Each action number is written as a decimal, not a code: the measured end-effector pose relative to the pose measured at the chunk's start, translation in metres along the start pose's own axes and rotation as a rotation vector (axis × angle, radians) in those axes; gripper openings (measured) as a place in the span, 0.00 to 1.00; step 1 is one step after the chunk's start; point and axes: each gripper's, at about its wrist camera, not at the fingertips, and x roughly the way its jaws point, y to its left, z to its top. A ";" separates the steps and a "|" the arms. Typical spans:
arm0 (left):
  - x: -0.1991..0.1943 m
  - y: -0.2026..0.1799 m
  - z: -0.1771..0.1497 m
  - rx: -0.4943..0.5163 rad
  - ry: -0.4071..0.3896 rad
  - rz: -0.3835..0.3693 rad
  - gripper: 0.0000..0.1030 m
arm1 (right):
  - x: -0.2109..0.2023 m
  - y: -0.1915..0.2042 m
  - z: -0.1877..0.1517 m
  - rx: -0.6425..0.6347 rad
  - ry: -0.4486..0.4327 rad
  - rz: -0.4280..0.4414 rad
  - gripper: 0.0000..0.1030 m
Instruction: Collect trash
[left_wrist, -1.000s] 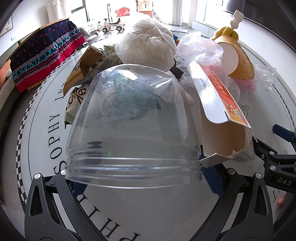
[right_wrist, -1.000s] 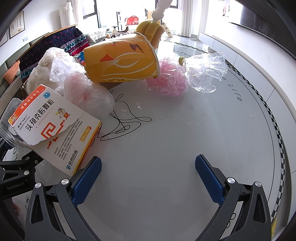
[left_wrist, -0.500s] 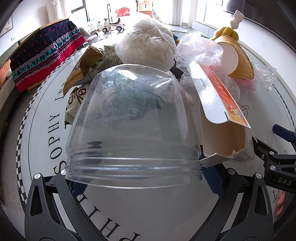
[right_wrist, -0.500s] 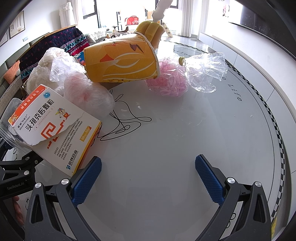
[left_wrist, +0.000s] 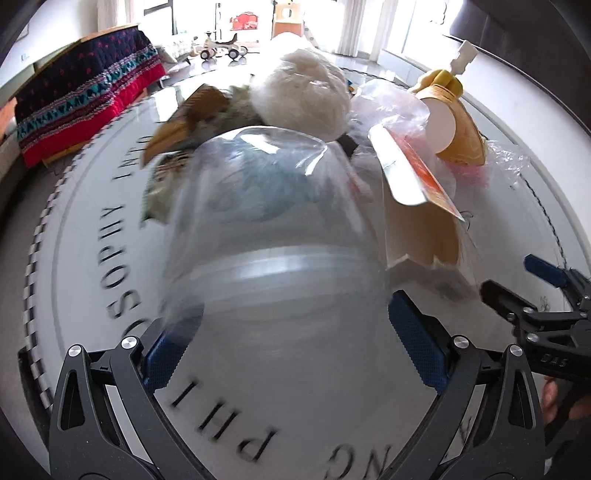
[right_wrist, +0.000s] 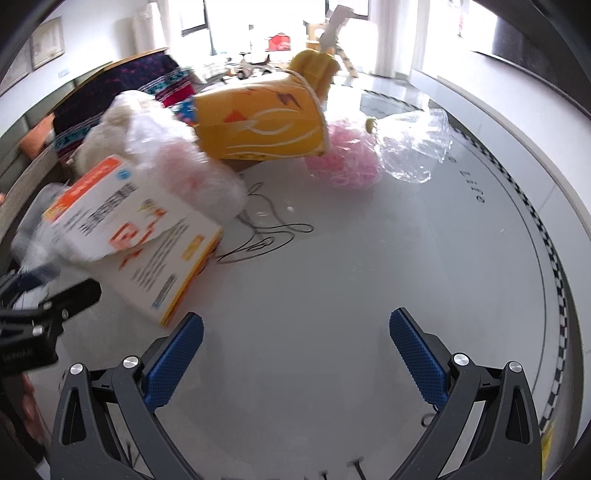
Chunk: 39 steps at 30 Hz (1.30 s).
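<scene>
- Trash sits piled on our round table (right_wrist: 369, 295); the clear plastic cup (left_wrist: 266, 229) lies dead ahead of our left gripper (left_wrist: 291, 343), mouth toward us.
- Left fingers spread beside its rim, apparently not clamping; our right gripper (right_wrist: 295, 350) gapes empty, farther off.

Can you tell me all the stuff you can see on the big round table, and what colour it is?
clear plastic cup: 1, see-through, between the left tool's fingers
torn box: 1, white and orange, right of the cup
paper cup: 1, yellow, lying on its side behind the box
pink bundle: 1, beside the yellow cup
white bag bundle: 1, behind the clear cup
table: 1, white, round
left tool: 1, black, blue pads
right tool: 1, open, empty
</scene>
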 end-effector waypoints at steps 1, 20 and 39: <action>-0.001 -0.002 0.000 -0.002 -0.006 0.007 0.94 | -0.007 0.002 -0.002 -0.015 -0.011 0.015 0.98; -0.029 0.065 -0.006 -0.078 -0.022 0.021 0.94 | -0.041 0.109 0.023 -0.437 -0.094 0.109 0.86; -0.016 0.077 0.003 -0.100 -0.064 0.010 0.94 | -0.013 0.135 0.035 -0.502 -0.068 0.068 0.17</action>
